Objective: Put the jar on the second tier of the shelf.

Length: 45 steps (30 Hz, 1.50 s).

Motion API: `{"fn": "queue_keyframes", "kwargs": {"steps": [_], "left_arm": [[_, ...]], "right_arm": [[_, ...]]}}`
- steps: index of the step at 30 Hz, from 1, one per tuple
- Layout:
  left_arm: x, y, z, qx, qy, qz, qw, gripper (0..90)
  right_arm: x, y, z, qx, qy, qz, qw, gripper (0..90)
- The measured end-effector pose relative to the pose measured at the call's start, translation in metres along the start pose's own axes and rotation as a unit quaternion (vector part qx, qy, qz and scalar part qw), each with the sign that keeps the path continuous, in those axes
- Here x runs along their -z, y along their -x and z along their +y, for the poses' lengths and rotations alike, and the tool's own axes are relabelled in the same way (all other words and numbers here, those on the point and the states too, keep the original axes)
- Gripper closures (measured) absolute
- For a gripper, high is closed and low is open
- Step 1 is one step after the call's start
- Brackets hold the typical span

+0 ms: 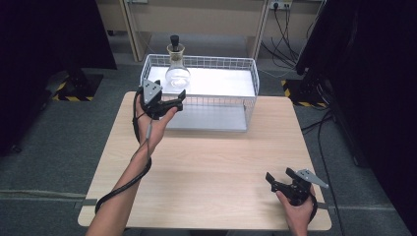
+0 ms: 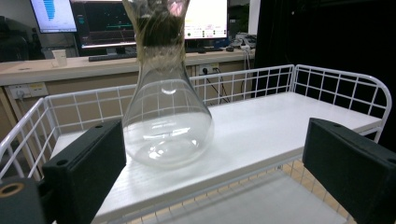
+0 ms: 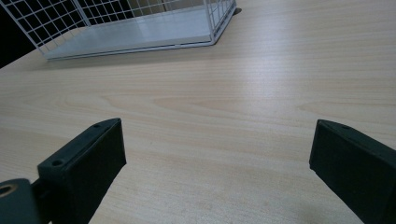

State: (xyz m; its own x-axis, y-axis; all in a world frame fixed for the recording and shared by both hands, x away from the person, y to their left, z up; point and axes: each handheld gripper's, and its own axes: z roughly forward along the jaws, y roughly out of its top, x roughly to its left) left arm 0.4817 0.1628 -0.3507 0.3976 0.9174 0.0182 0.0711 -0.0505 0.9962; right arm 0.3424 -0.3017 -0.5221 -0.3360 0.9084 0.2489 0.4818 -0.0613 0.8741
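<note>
A clear glass flask (image 1: 177, 73) with a dark stopper stands upright on the white shelf inside the wire basket (image 1: 246, 66), at its left end. In the left gripper view the flask (image 2: 163, 126) sits just beyond the jaws, apart from them. My left gripper (image 1: 173, 101) hovers at the basket's front left rim, jaws wide open and empty. My right gripper (image 1: 279, 179) rests low over the table's front right, open, with bare wood between its jaws (image 3: 215, 158).
The wooden table (image 1: 211, 167) spreads between the basket and its front edge. The basket's white floor (image 3: 140, 32) lies ahead of the right gripper. A desk with monitors (image 2: 107, 23) stands beyond the basket, and cables trail on the floor at the right.
</note>
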Motion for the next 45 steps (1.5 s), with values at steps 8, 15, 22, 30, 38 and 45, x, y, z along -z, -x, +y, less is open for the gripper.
{"fn": "queue_keyframes", "kwargs": {"steps": [8,15,22,30,38,45], "left_arm": [[0.009,0.001,-0.012,-0.006,-0.005,-0.007,0.9999,5.3],[0.014,0.004,-0.018,-0.009,-0.006,-0.014,0.9998,5.1],[0.02,0.005,-0.024,-0.011,-0.009,-0.019,0.9997,5.1],[0.029,0.006,-0.033,-0.013,-0.013,-0.025,0.9995,4.7],[0.039,0.006,-0.046,-0.011,-0.018,-0.032,0.9993,4.5],[0.047,0.005,-0.057,-0.007,-0.024,-0.038,0.999,4.5]], "right_arm": [[0.0,0.0,0.0,0.001,0.0,-0.001,1.0,3.8],[0.0,0.0,0.0,0.001,0.0,-0.001,1.0,3.8],[0.0,-0.001,0.0,-0.001,-0.001,-0.001,1.0,3.8],[0.0,0.0,0.0,0.001,0.0,-0.001,1.0,3.7],[0.0,-0.001,0.0,0.002,0.0,-0.001,1.0,3.8],[0.0,-0.001,0.0,0.002,0.0,-0.001,1.0,3.8]]}}
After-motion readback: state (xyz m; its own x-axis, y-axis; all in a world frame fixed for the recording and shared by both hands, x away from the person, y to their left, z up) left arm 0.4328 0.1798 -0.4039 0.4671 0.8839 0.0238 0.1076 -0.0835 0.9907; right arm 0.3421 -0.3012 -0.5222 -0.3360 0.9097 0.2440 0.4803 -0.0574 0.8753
